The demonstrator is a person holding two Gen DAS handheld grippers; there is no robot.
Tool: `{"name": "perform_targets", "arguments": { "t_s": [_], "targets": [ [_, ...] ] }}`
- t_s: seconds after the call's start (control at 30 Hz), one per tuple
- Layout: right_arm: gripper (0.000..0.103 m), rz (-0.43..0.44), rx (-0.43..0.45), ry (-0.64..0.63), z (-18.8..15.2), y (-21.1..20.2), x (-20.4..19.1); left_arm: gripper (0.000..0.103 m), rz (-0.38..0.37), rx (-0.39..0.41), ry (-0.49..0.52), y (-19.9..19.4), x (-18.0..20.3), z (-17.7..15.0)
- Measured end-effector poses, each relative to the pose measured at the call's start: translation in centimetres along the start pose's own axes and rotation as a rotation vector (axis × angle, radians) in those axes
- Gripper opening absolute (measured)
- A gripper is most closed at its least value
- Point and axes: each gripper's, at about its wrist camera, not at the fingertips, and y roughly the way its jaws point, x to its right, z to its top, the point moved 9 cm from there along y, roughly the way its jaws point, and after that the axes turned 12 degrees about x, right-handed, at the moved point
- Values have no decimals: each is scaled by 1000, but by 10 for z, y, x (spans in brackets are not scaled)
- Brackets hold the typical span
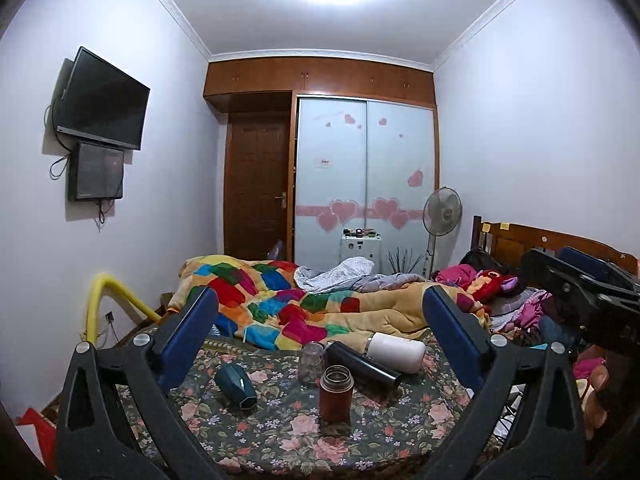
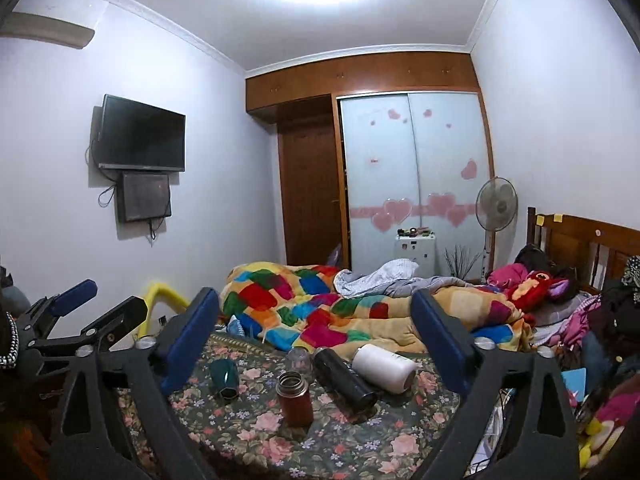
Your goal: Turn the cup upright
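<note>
Through my left wrist camera, my left gripper (image 1: pixel 320 332) was spread wide apart and held nothing, its blue pads framing the floral cloth (image 1: pixel 280 440) on the bed. The teal cup (image 1: pixel 236 386) lay on its side on that cloth, left of the other vessels and apart from them; it was a faceted, dark teal piece with a hexagonal mouth that faced toward the camera and to the right. Right of it stood a reddish-brown flask (image 1: pixel 336 394), upright with its lid off, and behind that a small clear glass jar (image 1: pixel 311 362) stood just beside a black tumbler (image 1: pixel 364 364) lying on its side, with a white bottle (image 1: pixel 396 352) lying behind the tumbler. My right gripper (image 1: pixel 580 280) showed at the right edge, raised above the bedding. Through my right wrist camera, my right gripper (image 2: pixel 316 328) also stood wide apart, clamped on nothing. Here the teal cup (image 2: pixel 224 378) lay tipped over near the left pad, its dark hexagonal rim turned toward the lens. The flask (image 2: pixel 295 398), jar (image 2: pixel 299 360), tumbler (image 2: pixel 344 378) and white bottle (image 2: pixel 385 366) sat to its right. Beyond them the patchwork quilt (image 2: pixel 320 312) was bunched across the bed. My left gripper (image 2: pixel 96 304) appeared at the left, fingers parted.
</note>
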Motion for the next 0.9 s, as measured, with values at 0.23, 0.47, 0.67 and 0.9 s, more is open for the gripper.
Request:
{"name": "perform_targets", "arguments": {
  "t_s": [0.23,0.47,0.67,0.9],
  "targets": [
    [103,2,-36,3,-9,-5,0,103,30,-16,1,-1,-4,-7],
    [103,5,-46,5,-11,-16,3,103,37,-26,4,-2,-5,-9],
    [103,12,-58,-2,-14,-18,2,103,45,-34,12,-2,-4,-13],
    [103,16,-83,-1,-18,-18,0,103,40,-49,2,2,-3,-18]
  ]
}}
